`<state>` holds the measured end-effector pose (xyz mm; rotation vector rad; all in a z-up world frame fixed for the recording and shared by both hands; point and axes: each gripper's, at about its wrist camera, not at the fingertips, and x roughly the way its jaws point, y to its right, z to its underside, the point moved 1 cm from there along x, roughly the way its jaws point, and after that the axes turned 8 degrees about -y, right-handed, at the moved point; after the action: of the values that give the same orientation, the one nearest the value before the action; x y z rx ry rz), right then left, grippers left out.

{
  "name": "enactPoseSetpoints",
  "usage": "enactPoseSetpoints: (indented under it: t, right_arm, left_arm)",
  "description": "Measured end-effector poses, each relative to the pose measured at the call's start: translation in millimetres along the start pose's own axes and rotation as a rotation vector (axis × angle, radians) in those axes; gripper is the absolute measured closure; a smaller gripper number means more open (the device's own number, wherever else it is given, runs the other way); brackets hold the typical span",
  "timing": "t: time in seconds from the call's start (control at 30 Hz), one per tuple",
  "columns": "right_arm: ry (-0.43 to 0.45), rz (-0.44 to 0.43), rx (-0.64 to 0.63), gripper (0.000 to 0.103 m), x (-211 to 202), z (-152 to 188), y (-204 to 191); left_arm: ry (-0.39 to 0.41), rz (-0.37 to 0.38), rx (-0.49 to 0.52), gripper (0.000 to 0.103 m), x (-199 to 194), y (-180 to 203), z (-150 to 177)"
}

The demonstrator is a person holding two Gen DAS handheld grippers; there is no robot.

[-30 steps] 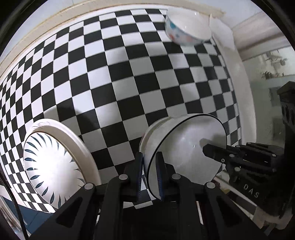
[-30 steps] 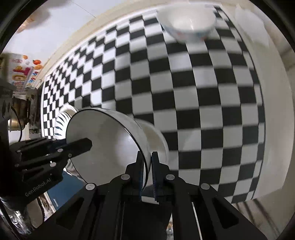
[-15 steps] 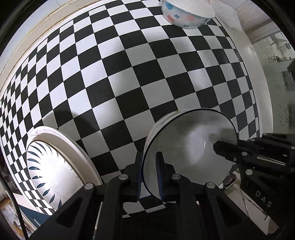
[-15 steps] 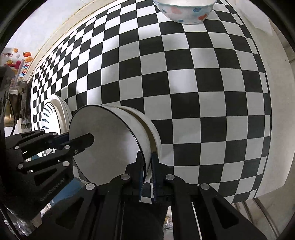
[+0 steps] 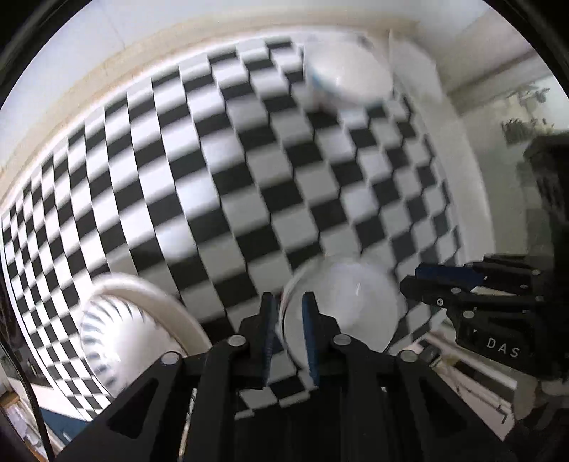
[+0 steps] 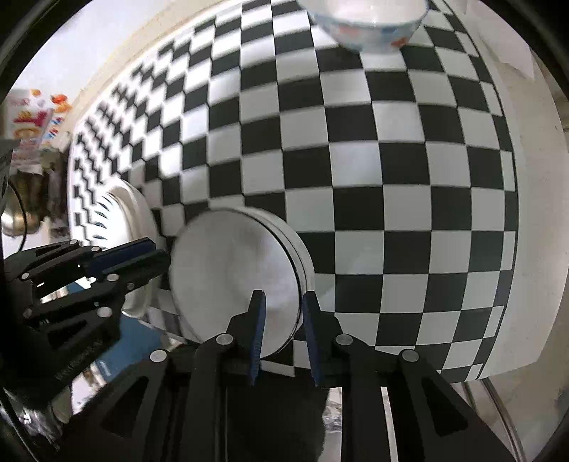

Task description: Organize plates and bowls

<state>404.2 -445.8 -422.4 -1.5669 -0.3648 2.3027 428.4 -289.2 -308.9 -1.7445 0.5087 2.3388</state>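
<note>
Both grippers have just been opening. The left gripper (image 5: pixel 288 334) and the right gripper (image 6: pixel 282 330), each pinching the rim of the black-rimmed white bowl (image 6: pixel 234 280) half a second ago, now stand with fingers slightly spread. In the right wrist view the bowl's near rim sits between the two fingers with a visible gap on either side, so nothing is pinched. In the left wrist view the picture is motion-blurred; the rim again lies between the fingers and appears clear of both, though the blur keeps me from being certain. The bowl now rests nested in a second white bowl (image 6: pixel 302 263), whose wall shows as a band around its 3 o'clock side, on the checkered worktop (image 6: pixel 391 177). The pair sits at about 6 o'clock in both views, close to the worktop's near edge. Also on the worktop: a white plate with dark feather-like marks (image 5: pixel 117 334) at 8 o'clock of the left view, just beside the bowls, and a spotted bowl (image 6: pixel 366 25) at 12 o'clock of the right view, well apart from them. Reading: one stacking step looks complete, two bowls made one stack. Remaining, as I judge it, are the spotted bowl and the plate. The near-edge position of the stack is a mild risk when the fingers withdraw past the rim.
</note>
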Motion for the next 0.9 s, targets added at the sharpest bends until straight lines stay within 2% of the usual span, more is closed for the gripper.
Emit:
enactPoseSetpoints:
  t: [0.07, 0.13, 0.2, 0.23, 0.43, 0.7, 0.77, 0.8, 0.83, 0.87, 0.9]
  right_arm:
    - [0.049, -0.020, 0.013, 0.077, -24, -9, 10]
    - [0.116, -0.037, 0.048, 0.069, -47, -26, 23]
    - [0.161, -0.041, 0.084, 0.051, -63, -46, 38]
    - [0.188, -0.048, 0.115, 0.047, -70, -61, 49]
    - [0.263, -0.139, 0.261, 0.046, -86, -132, 103]
    - [0.240, -0.118, 0.304, 0.046, -70, -193, 124]
    - [0.236, -0.109, 0.310, 0.049, -65, -202, 126]
    - [0.236, -0.102, 0.311, 0.057, -64, -205, 127]
    - [0.232, -0.091, 0.313, 0.063, -61, -209, 129]
    - [0.227, -0.085, 0.313, 0.080, -60, -212, 129]
    - [0.216, -0.069, 0.311, 0.090, -57, -216, 130]
  left_arm:
    - [0.047, 0.013, -0.019, 0.079, -16, -2, -28]
    - [0.071, 0.042, -0.045, 0.075, -24, -6, -57]
    - [0.083, 0.048, -0.064, 0.073, -23, -9, -86]
    - [0.082, 0.057, -0.068, 0.073, -19, -10, -103]
    - [0.019, 0.114, -0.108, 0.073, 15, -13, -175]
    - [-0.027, 0.105, -0.103, 0.073, 43, -5, -218]
    - [-0.029, 0.084, -0.086, 0.074, 50, 1, -224]
    - [-0.029, 0.078, -0.077, 0.080, 53, 3, -226]
    - [-0.036, 0.067, -0.067, 0.090, 57, 6, -229]
    - [-0.043, 0.067, -0.057, 0.094, 60, 9, -231]
    - [-0.044, 0.066, -0.049, 0.094, 61, 11, -232]
